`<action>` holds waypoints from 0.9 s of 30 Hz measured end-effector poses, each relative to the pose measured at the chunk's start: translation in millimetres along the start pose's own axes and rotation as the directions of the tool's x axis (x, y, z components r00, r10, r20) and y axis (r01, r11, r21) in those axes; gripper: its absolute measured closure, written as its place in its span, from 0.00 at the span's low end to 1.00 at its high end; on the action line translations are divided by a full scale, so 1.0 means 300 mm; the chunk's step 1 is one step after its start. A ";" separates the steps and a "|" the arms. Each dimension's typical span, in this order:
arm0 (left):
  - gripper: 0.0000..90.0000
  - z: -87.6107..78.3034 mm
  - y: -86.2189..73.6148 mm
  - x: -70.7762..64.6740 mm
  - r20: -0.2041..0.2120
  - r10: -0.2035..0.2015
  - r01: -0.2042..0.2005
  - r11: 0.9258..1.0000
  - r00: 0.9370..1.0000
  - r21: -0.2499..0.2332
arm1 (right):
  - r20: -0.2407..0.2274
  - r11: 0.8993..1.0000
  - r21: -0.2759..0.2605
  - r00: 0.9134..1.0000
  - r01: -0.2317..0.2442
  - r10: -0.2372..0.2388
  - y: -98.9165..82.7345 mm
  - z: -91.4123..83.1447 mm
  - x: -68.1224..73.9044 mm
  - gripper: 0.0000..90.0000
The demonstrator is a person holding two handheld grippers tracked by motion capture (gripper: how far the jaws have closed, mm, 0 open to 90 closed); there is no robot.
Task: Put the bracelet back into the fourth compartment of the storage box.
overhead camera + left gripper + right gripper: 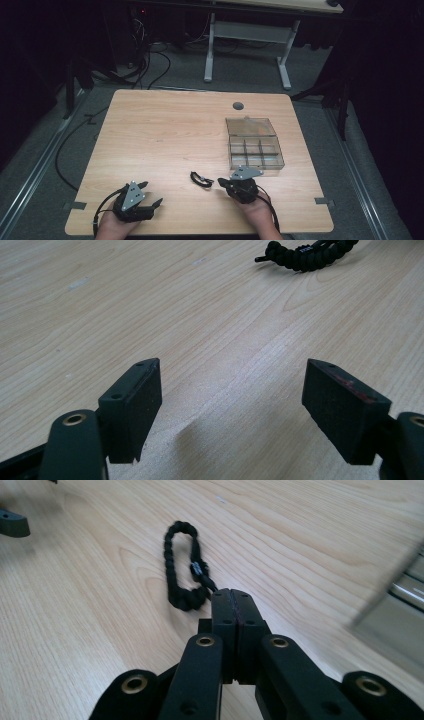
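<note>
One step is done: my right gripper [233, 596] has its fingers pinched on the bracelet [179, 562] near the box [255, 147]; the lift remains. Left gripper [232, 390] gapes empty.

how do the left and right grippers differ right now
The left gripper has its fingers spread wide with bare table between them; the right gripper has its fingers pressed together, pinching the end of the black braided cord bracelet. In the high view the left sits near the table's front edge, away from the bracelet, while the right sits in front of the clear compartment box. Both are black and hand-held.
</note>
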State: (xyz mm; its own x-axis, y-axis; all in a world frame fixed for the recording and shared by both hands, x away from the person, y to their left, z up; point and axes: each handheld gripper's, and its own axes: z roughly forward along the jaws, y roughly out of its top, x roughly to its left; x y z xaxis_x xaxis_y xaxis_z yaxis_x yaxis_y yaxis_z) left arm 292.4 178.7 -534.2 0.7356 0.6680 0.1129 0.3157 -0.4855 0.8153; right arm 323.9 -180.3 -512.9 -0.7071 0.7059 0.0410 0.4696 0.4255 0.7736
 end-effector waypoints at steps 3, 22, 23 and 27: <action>0.27 0.000 0.000 0.000 0.001 0.002 -0.002 1.000 1.000 0.000 | -0.018 1.000 -0.005 1.000 0.010 -0.010 0.028 0.021 0.016 1.00; 0.27 0.001 0.000 -0.002 -0.002 0.008 -0.008 1.000 1.000 0.001 | -0.039 0.991 0.098 0.996 0.088 -0.085 0.082 0.154 0.047 1.00; 0.27 0.001 0.000 -0.002 -0.002 0.007 -0.007 1.000 1.000 0.001 | -0.041 0.991 0.097 0.995 0.091 -0.087 0.078 0.155 0.045 1.00; 0.27 0.001 0.000 -0.003 -0.003 0.009 -0.009 1.000 1.000 0.002 | -0.043 0.992 0.100 0.996 0.083 -0.079 0.064 0.151 0.047 1.00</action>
State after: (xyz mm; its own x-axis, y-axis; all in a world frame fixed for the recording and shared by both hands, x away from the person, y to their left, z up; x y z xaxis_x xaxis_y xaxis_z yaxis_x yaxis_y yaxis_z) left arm 292.0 177.9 -534.4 0.7363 0.6656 0.1217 0.3104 -0.4921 0.8133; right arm 347.0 -136.5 -526.2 -0.7639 0.6452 0.0068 0.4598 0.5370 0.7073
